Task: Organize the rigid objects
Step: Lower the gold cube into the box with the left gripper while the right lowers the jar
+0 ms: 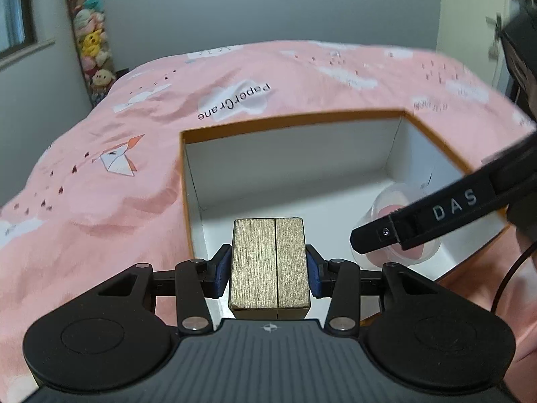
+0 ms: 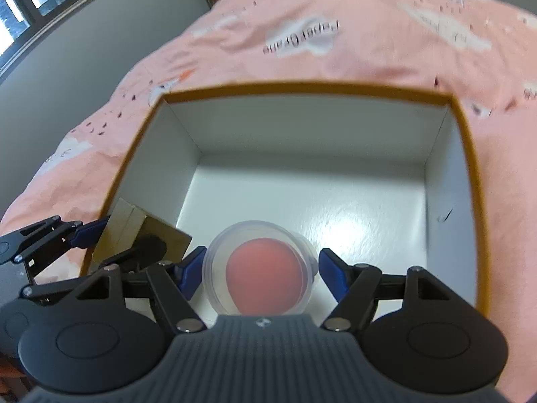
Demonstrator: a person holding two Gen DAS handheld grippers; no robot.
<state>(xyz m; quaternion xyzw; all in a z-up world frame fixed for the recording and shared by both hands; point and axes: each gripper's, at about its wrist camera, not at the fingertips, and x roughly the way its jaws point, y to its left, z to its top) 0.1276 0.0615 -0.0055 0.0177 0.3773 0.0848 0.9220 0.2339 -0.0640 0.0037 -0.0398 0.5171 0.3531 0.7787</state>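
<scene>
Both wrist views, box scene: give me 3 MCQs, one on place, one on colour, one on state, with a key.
1. Where does the open box sit?
A. on a pink patterned bedspread
B. on a wooden desk
C. on a tiled floor

2. What colour is the box's rim?
A. blue
B. orange-brown
C. green

3. What does the left gripper hold?
A. nothing
B. a plush toy
C. a gold block

Key:
1 A, the pink bedspread surrounds the box in both views.
2 B, an orange-brown edge runs around the white interior.
3 C, the gold block sits between the blue pads of its jaws, over the box's near left corner.

Aside: the right gripper carries a clear round container with a red-pink piece inside, above the box floor.
</scene>
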